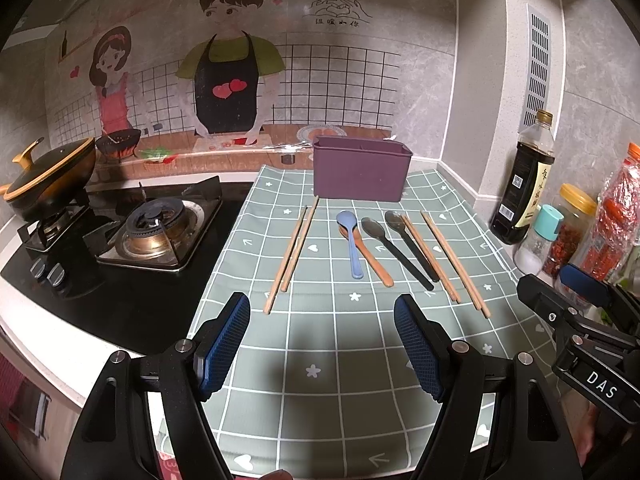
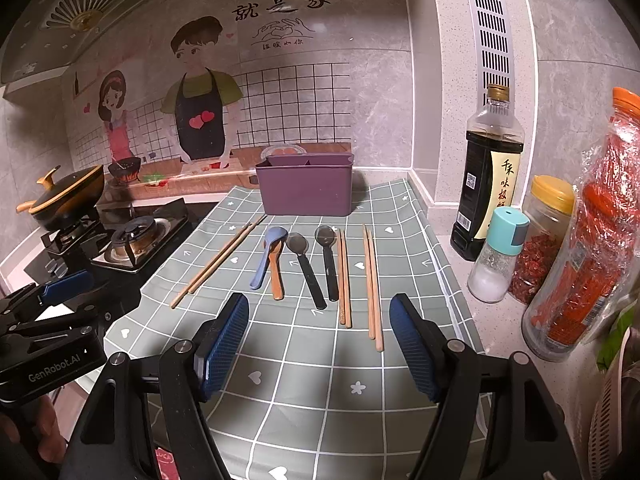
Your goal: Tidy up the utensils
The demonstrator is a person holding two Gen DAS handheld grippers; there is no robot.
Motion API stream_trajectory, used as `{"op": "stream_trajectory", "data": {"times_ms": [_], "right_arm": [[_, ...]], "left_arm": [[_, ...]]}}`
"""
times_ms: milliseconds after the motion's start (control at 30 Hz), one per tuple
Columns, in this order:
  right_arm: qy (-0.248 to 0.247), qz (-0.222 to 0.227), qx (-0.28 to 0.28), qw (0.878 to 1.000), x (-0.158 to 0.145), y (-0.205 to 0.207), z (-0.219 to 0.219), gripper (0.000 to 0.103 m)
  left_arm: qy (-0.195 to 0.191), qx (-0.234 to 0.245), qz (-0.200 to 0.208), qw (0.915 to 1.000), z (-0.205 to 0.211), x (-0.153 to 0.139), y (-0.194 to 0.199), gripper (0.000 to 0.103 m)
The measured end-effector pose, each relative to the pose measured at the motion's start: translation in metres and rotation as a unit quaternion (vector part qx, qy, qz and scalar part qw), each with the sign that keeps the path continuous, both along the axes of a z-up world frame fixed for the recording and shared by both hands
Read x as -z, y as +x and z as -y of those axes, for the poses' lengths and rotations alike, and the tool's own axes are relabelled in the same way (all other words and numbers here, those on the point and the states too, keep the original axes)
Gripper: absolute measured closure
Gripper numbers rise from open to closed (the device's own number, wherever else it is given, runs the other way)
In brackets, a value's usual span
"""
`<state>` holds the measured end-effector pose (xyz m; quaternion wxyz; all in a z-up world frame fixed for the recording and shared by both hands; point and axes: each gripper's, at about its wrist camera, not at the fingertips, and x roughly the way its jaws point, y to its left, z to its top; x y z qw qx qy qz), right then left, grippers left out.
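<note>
A purple utensil holder [image 1: 362, 170] [image 2: 306, 186] stands at the back of a green checked mat [image 1: 340, 344] [image 2: 320, 360]. In front of it lie three pairs of wooden chopsticks [image 1: 292, 252] [image 2: 218, 264], [image 1: 430, 258] [image 2: 344, 280], [image 1: 456, 264] [image 2: 373, 286], a blue spoon [image 1: 351, 240] [image 2: 267, 254] across a wooden spoon [image 1: 374, 262] [image 2: 276, 276], and two black spoons [image 1: 394, 250] [image 2: 306, 270], [image 1: 412, 246] [image 2: 328, 260]. My left gripper [image 1: 322, 320] is open and empty, short of the utensils. My right gripper [image 2: 319, 318] is open and empty, near the chopstick ends.
A gas stove [image 1: 156, 232] [image 2: 132, 246] and a black lidded pot [image 1: 48, 180] [image 2: 70, 194] are on the left. A soy sauce bottle [image 1: 524, 184] [image 2: 486, 184], a salt shaker [image 2: 496, 256] and jars [image 2: 548, 236] stand on the right.
</note>
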<state>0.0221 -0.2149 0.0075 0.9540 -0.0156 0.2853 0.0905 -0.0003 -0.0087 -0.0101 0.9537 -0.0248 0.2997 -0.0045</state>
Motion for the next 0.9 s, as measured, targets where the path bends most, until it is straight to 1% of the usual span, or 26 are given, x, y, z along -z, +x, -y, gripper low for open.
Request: {"op": "stream_trajectory", "data": {"times_ms": [900], "right_arm": [[0.000, -0.001, 0.002, 1.000, 0.0003, 0.0013, 0.0016, 0.032]], "left_arm": [[-0.010, 0.005, -0.015, 0.9998, -0.0003, 0.0019, 0.0081, 0.028]]}}
